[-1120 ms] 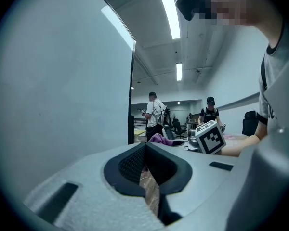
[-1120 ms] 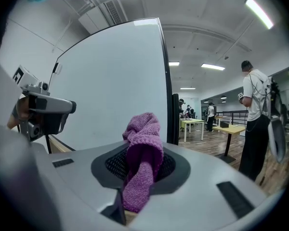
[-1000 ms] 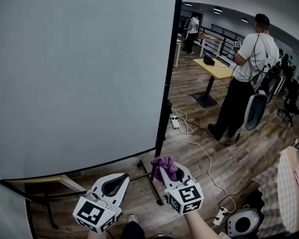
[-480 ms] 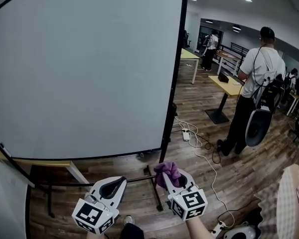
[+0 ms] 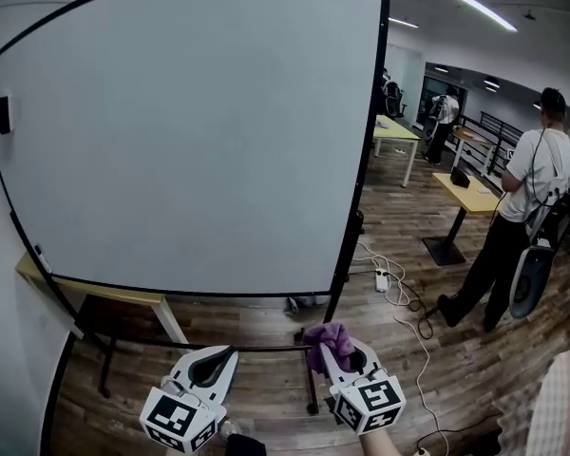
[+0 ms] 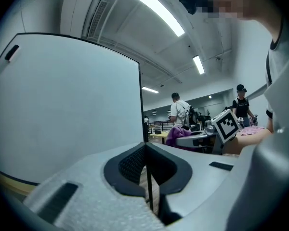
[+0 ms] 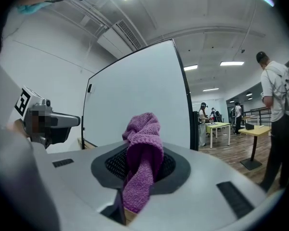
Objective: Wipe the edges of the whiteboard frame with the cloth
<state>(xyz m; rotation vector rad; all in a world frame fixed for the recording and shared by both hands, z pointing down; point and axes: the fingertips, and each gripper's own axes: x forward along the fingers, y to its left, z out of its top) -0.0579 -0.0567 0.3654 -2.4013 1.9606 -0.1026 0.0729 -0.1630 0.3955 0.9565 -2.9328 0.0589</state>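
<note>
We face one whiteboard [image 5: 190, 131] that fills the head view from 9 to 12 o'clock, its black frame [image 5: 357, 160] running down the right edge to a stand on the wooden plank floor [image 5: 408, 350]. The room behind is an open office with strip lights overhead.

We count two grippers at 6 o'clock. The left gripper [image 5: 226, 354] has its jaws pressed together with nothing between them. The right gripper [image 5: 345, 354] is clamped on the one purple cloth [image 5: 328, 335], which bunches up above the jaws, just below the board's lower right corner and apart from the frame.

We count one person [image 5: 522, 226] standing at 3 o'clock and at least two more far back at 2 o'clock, too small to make out. Two yellow-topped tables [image 5: 470, 193] stand at 2 to 3 o'clock. A white power strip [image 5: 382, 280] with its cable lies at 4 o'clock.

A small dark item [image 5: 4, 114] on the board's left edge at 9 o'clock is unclear. The stand's foot is partly hidden behind the grippers.
</note>
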